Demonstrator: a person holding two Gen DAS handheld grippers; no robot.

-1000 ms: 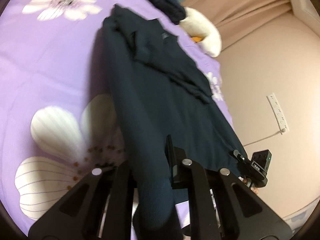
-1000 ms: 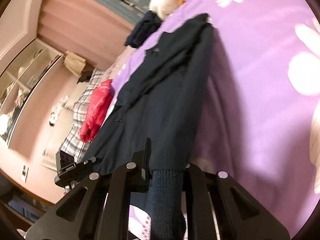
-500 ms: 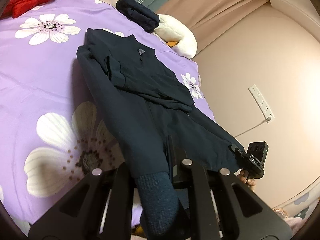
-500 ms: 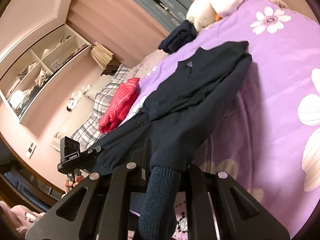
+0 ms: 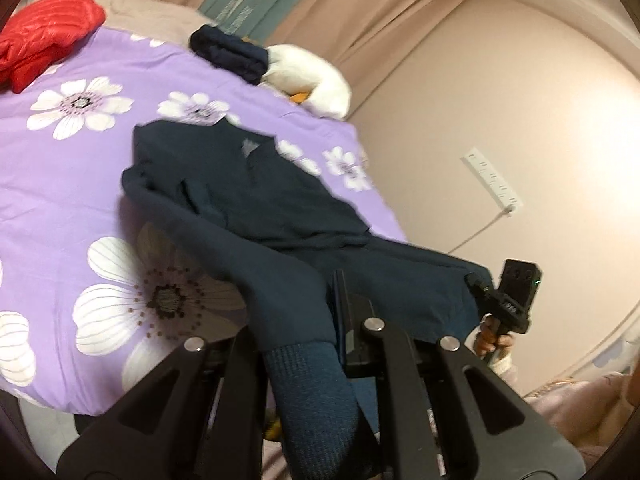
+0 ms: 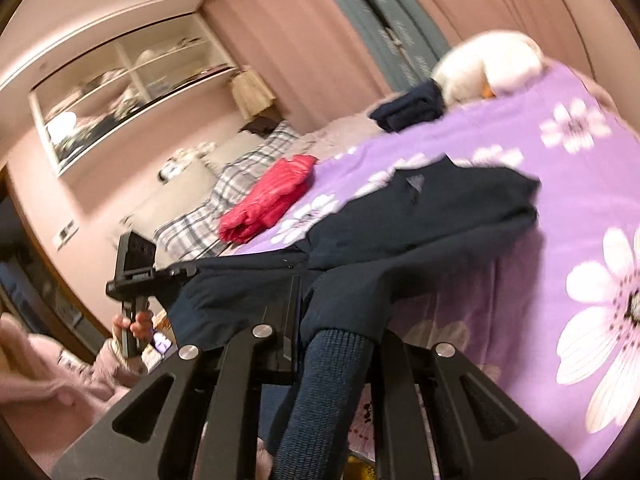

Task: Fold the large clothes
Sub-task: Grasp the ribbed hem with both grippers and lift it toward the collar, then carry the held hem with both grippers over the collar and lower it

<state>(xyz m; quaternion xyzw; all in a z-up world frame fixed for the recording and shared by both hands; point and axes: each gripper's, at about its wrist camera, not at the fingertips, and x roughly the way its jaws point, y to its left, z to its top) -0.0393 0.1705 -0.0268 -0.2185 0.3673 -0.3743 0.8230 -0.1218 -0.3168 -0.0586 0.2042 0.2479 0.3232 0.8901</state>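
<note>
A large navy jacket [image 5: 256,196] lies collar-away on the purple flowered bedspread [image 5: 60,184], its lower part raised off the bed. My left gripper [image 5: 296,320] is shut on one corner of the ribbed hem [image 5: 308,376], which hangs down between its fingers. My right gripper [image 6: 340,320] is shut on the other ribbed corner [image 6: 324,384]. Each view shows the opposite gripper pinching the hem: the right gripper [image 5: 476,284] in the left wrist view and the left gripper [image 6: 180,270] in the right wrist view. The jacket [image 6: 436,220] sags between them.
A red puffer jacket [image 5: 44,32] lies at the bed's far left, with a folded navy garment [image 5: 228,52] and a white plush toy [image 5: 312,80] at the far end. A power strip [image 5: 492,184] hangs on the wall. Plaid bedding [image 6: 224,200] and a shelf cabinet [image 6: 120,80] stand beyond.
Both grippers have risen with the hem in their grip and rolled. The jacket's lower half has come up off the bedspread, and more of the room shows behind it.
</note>
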